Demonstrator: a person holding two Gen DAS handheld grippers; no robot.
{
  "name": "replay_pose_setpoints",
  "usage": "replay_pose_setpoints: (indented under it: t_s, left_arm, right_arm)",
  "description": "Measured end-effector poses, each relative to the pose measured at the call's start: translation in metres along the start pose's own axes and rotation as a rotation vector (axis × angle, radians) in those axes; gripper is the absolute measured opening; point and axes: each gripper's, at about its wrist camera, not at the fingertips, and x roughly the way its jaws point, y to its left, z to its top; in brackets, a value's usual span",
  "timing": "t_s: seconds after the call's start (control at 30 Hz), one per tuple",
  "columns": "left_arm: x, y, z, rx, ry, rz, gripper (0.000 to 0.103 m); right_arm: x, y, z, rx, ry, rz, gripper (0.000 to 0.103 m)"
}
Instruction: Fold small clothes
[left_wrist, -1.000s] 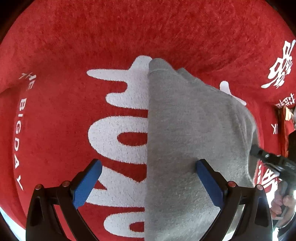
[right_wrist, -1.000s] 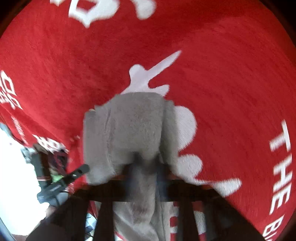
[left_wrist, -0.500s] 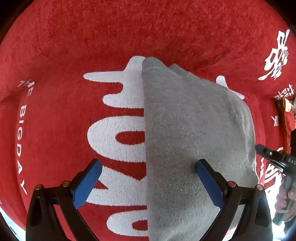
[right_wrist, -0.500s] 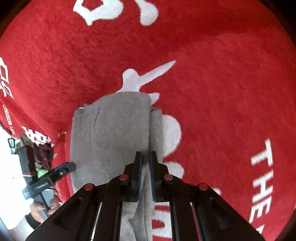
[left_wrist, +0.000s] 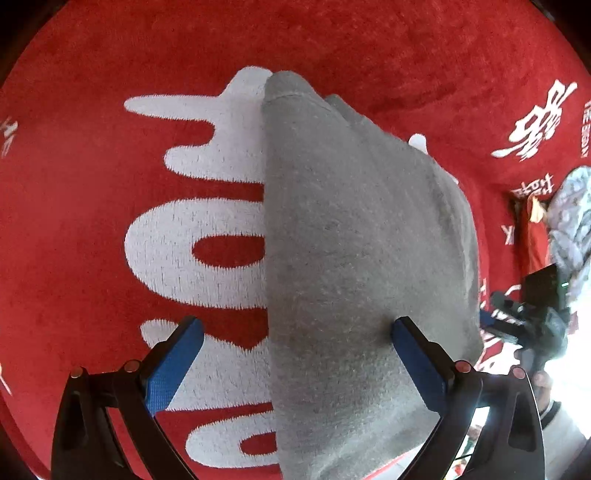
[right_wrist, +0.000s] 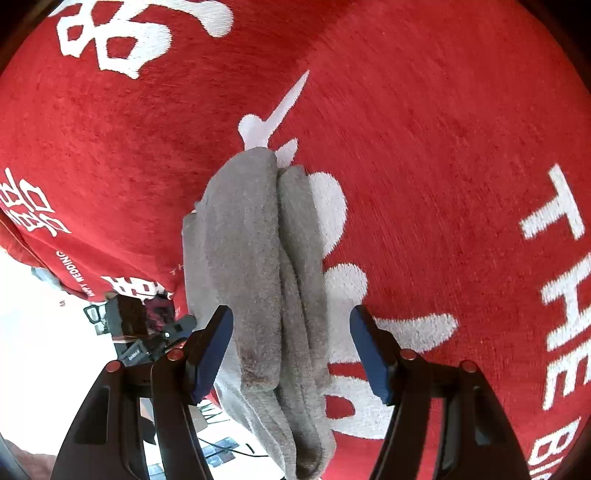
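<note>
A small grey fleece garment lies folded lengthwise on a red blanket with big white letters. My left gripper hovers open over the garment's near end. The garment's straight left edge runs between the blue pads, and the right pad is over the cloth. In the right wrist view the garment shows as a long bundle with a crease down its middle. My right gripper straddles that bundle. Its jaws are opening and the pads stand clear of the cloth on both sides.
The blanket's edge drops to a bright floor at the lower left of the right wrist view, where the other gripper shows. A patterned grey cloth and a person's hand sit at the right edge of the left wrist view.
The right gripper, shut on a fold of the grey garment before, has spread its jaws and let the cloth go. The garment now lies as a narrower bundle. The left gripper stayed open, tilting slightly.
</note>
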Motion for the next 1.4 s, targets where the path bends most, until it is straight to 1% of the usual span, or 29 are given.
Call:
replay_pose_setpoints:
  t_s: [0.03,0.1,0.13,0.2,0.23,0.27,0.3,0.33,0.4,0.47,0.5,0.57,0.63,0.7,0.73,0.77,0.8,0.83,0.87,0.97,1.03,1.1,1.13,1.17,1.2,1.27,1.37,1.4]
  left_arm:
    - [0.0,-0.003,-0.001,0.005,-0.007,0.007,0.102]
    - [-0.001,-0.006,0.0,0.005,-0.016,0.009,0.102]
    - [-0.001,-0.006,0.0,0.005,-0.017,0.011,0.102]
    - [0.001,-0.008,0.001,0.003,-0.016,0.018,0.102]
    - [0.002,-0.009,0.001,0.0,-0.016,0.023,0.102]
    - [0.002,-0.009,0.003,-0.002,-0.019,0.024,0.102]
    - [0.0,-0.011,0.002,0.001,-0.026,0.029,0.102]
    - [0.002,-0.014,0.004,0.005,-0.032,0.034,0.102]
    - [0.002,-0.017,0.003,0.025,-0.038,0.045,0.102]
    - [0.006,-0.016,0.003,0.029,-0.026,0.047,0.102]
    - [0.007,-0.016,0.003,0.021,-0.018,0.048,0.102]
    - [0.006,-0.016,0.002,0.017,-0.019,0.044,0.102]
    - [0.003,-0.016,0.002,0.032,-0.023,0.041,0.102]
    - [0.003,-0.012,0.002,0.036,-0.009,0.025,0.102]
    - [0.004,-0.009,0.002,0.034,0.006,0.005,0.102]
    - [0.005,-0.007,0.001,0.033,0.021,-0.016,0.102]
    - [0.009,-0.005,0.002,0.028,0.044,-0.051,0.102]
    - [0.009,-0.003,0.0,0.023,0.056,-0.073,0.102]
    - [0.013,-0.002,0.0,0.017,0.066,-0.092,0.102]
    - [0.016,-0.008,0.0,0.026,0.056,-0.106,0.102]
    - [0.017,-0.013,0.002,0.023,0.057,-0.135,0.102]
    - [0.02,-0.02,0.004,0.021,0.068,-0.174,0.102]
    - [0.023,-0.025,0.005,0.025,0.072,-0.179,0.102]
    - [0.025,-0.029,0.006,0.031,0.071,-0.164,0.102]
    - [0.029,-0.035,0.006,0.046,0.069,-0.126,0.102]
    - [0.033,-0.045,0.006,0.071,0.061,-0.085,0.102]
    - [0.034,-0.052,0.005,0.091,0.059,-0.045,0.101]
    - [0.034,-0.053,0.005,0.087,0.049,-0.035,0.097]
  right_arm:
    - [-0.004,0.007,0.001,-0.031,-0.03,-0.03,0.07]
    - [-0.01,0.017,0.002,-0.061,-0.049,0.0,0.064]
    - [-0.008,0.022,0.002,-0.074,-0.037,0.01,0.06]
    - [0.011,0.031,0.003,-0.103,0.059,-0.061,0.054]
    - [0.019,0.031,0.002,-0.103,0.096,-0.087,0.043]
    - [0.028,0.032,0.0,-0.095,0.123,-0.11,0.024]
    - [0.03,0.034,-0.001,-0.091,0.116,-0.11,0.022]
    - [0.026,0.041,-0.002,-0.122,0.089,-0.104,0.015]
    - [0.015,0.055,-0.009,-0.206,0.045,-0.122,0.014]
    - [0.014,0.054,-0.014,-0.228,0.034,-0.195,0.011]
    - [0.017,0.047,-0.016,-0.217,0.045,-0.225,0.011]
    - [0.015,0.041,-0.016,-0.174,0.039,-0.205,0.012]
    - [0.008,0.043,-0.016,-0.167,0.009,-0.194,0.012]
    - [-0.002,0.04,-0.015,-0.139,-0.011,-0.159,0.014]
    - [-0.005,0.036,-0.013,-0.115,-0.003,-0.124,0.027]
    - [-0.007,0.031,-0.011,-0.093,0.004,-0.096,0.053]
    - [-0.009,0.025,-0.008,-0.079,0.011,-0.072,0.064]
    - [-0.007,0.018,-0.005,-0.059,0.035,-0.02,0.067]
    - [-0.004,0.014,-0.004,-0.043,0.057,0.012,0.067]
    - [0.01,0.001,0.001,0.001,0.108,0.065,0.066]
    - [0.019,0.0,0.004,0.008,0.124,0.137,0.066]
    - [0.024,0.001,0.002,-0.002,0.147,0.176,0.066]
    - [0.029,0.005,0.001,-0.018,0.162,0.177,0.066]
    - [0.03,0.007,0.0,-0.035,0.173,0.179,0.066]
    - [0.036,0.013,0.001,-0.049,0.182,0.183,0.066]
    - [0.048,0.021,-0.001,-0.076,0.192,0.184,0.066]
    - [0.059,0.031,-0.001,-0.091,0.183,0.197,0.066]
    - [0.062,0.032,-0.001,-0.086,0.18,0.2,0.066]
